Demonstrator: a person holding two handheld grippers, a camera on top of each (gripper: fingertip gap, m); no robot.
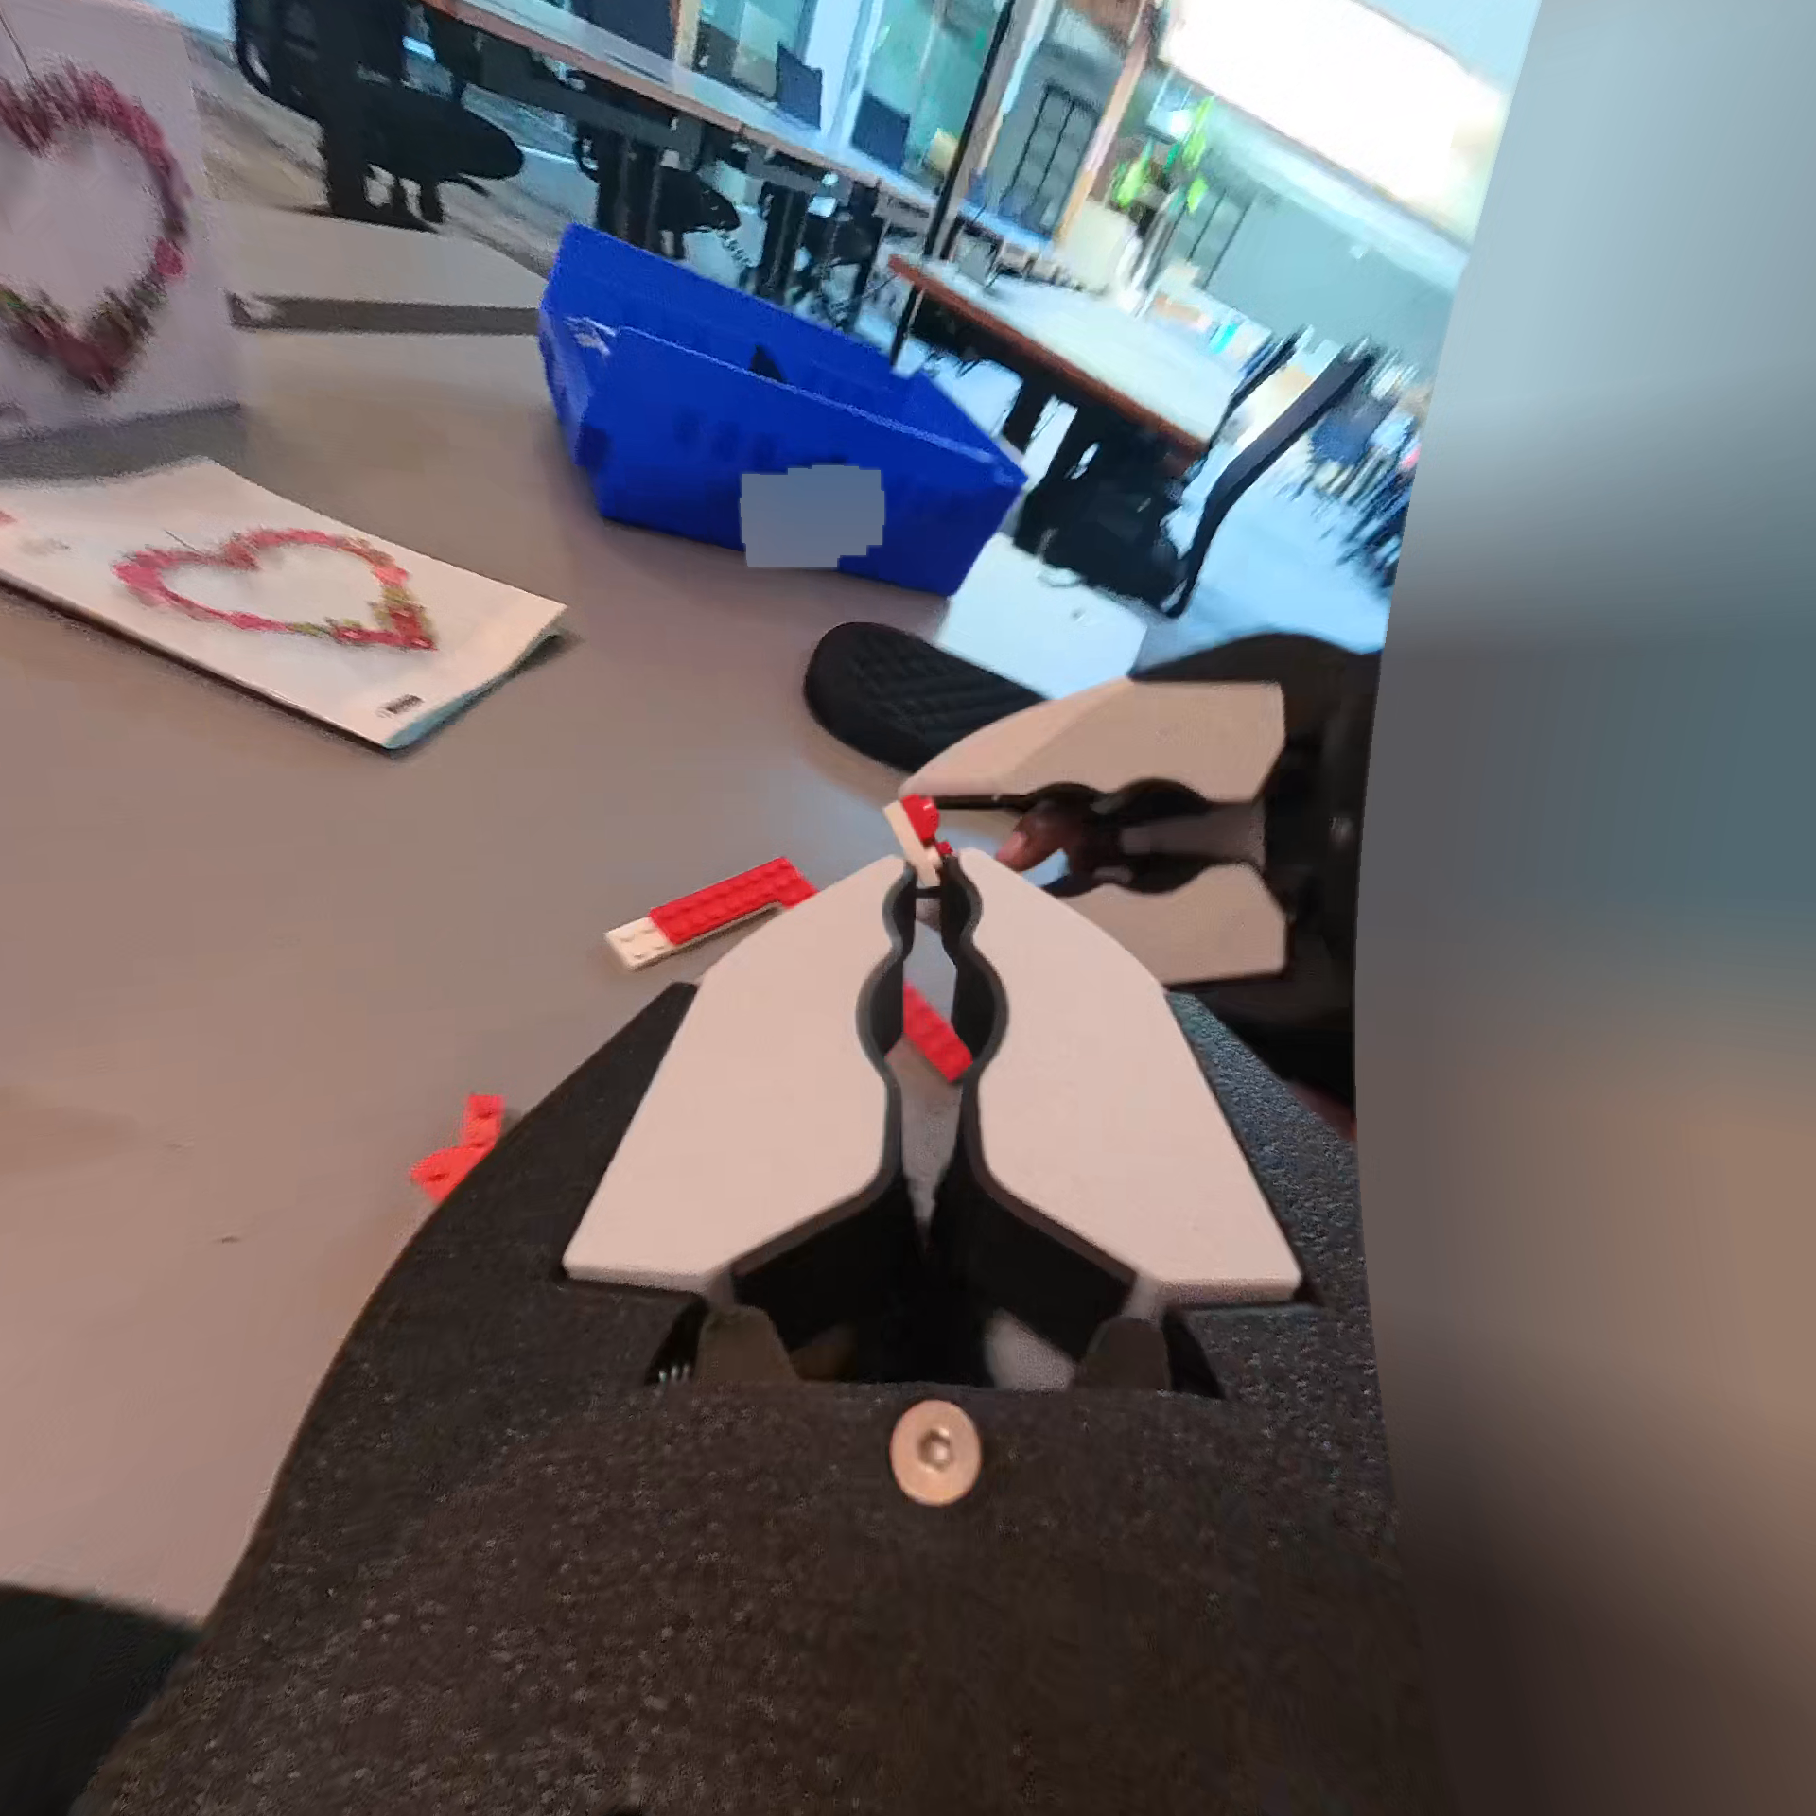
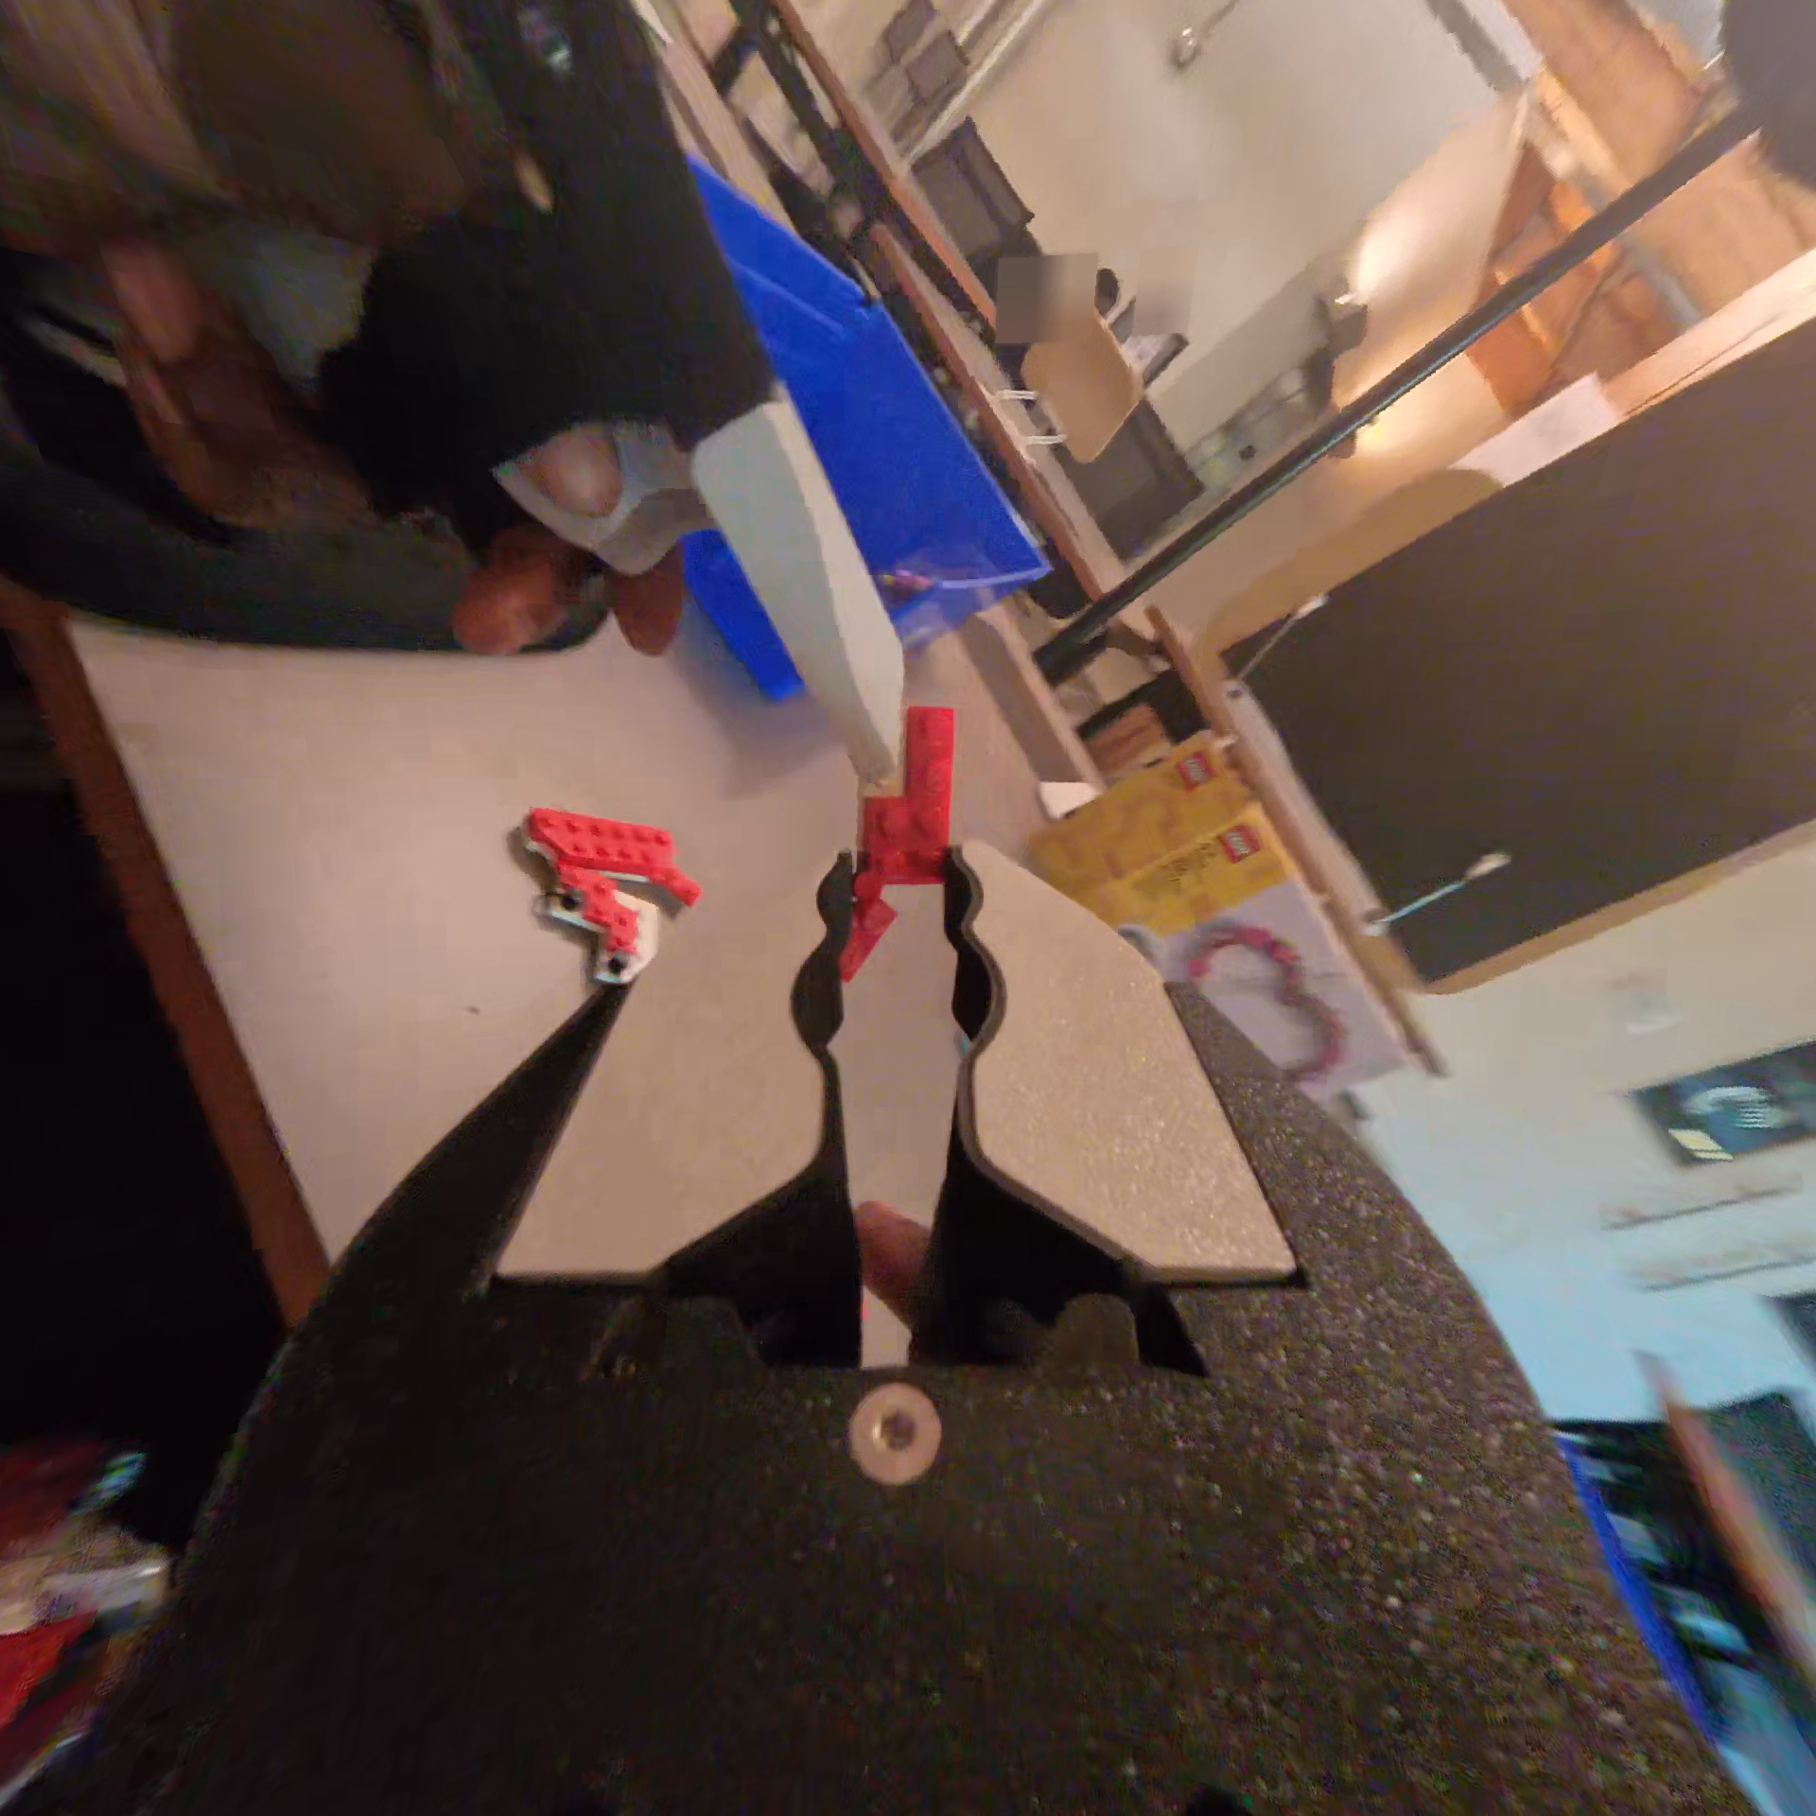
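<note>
Both grippers meet over the grey table (image 1: 295, 983) on one small red-and-white brick assembly (image 1: 920, 823). My left gripper (image 1: 929, 873) has its fingertips nearly together, pinching the lower edge of the assembly. My right gripper (image 1: 958, 821) comes in from the right, level with it. In the right wrist view, my right gripper (image 2: 896, 865) is shut on the red plates of the assembly (image 2: 924, 786), which stick up past its tips. There the left gripper (image 2: 878, 762) reaches down from above and touches the same piece.
A red-and-white plate assembly (image 1: 717, 909) (image 2: 609, 884) and small loose red pieces (image 1: 462, 1145) lie on the table. A blue bin (image 1: 786, 432) (image 2: 865, 423) stands beyond. A heart-printed booklet (image 1: 275, 599), heart box (image 1: 88, 226), black armrest pad (image 1: 904, 688) and yellow boxes (image 2: 1169, 835) are around.
</note>
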